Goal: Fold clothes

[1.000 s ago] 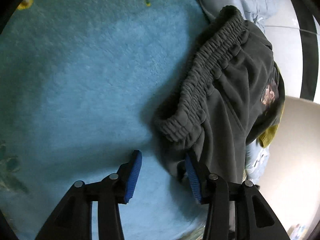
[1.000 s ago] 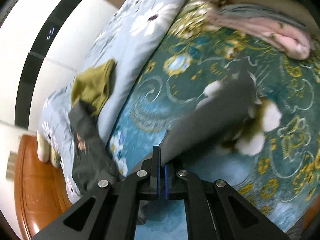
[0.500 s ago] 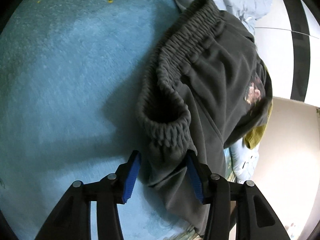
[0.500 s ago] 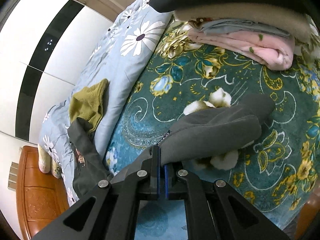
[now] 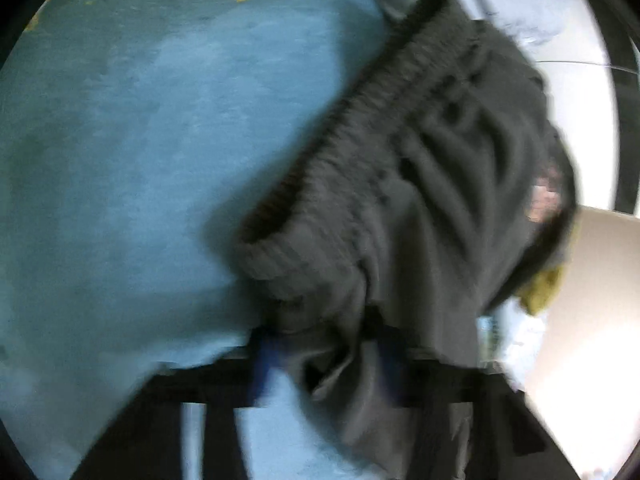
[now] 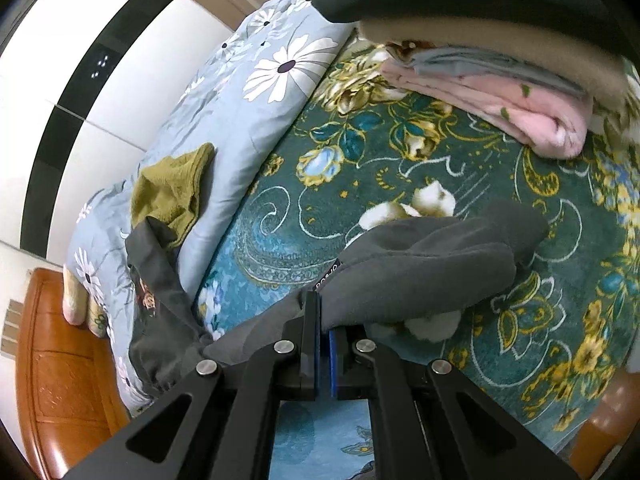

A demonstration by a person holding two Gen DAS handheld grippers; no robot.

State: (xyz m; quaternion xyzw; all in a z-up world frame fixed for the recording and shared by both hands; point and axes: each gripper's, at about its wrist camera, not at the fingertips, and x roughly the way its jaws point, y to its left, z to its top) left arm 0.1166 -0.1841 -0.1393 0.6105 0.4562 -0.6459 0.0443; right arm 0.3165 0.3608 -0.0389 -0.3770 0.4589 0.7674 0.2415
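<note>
1. Looking along our left gripper [image 5: 324, 356], we see its blurred blue fingers [image 5: 262, 360] apart, dark grey trousers [image 5: 400, 208] bunched between them on the teal blanket [image 5: 120, 160].
2. Our right gripper [image 6: 324, 332] has its fingers clamped on the trousers' leg [image 6: 420, 268], draped over the floral blanket beside the folded stack [image 6: 500, 92].

Right gripper [image 6: 324, 334]: jaws clamped on grey trousers [image 6: 424, 264] draped over floral blanket [image 6: 400, 168]; folded pile [image 6: 500, 92] beyond.
</note>
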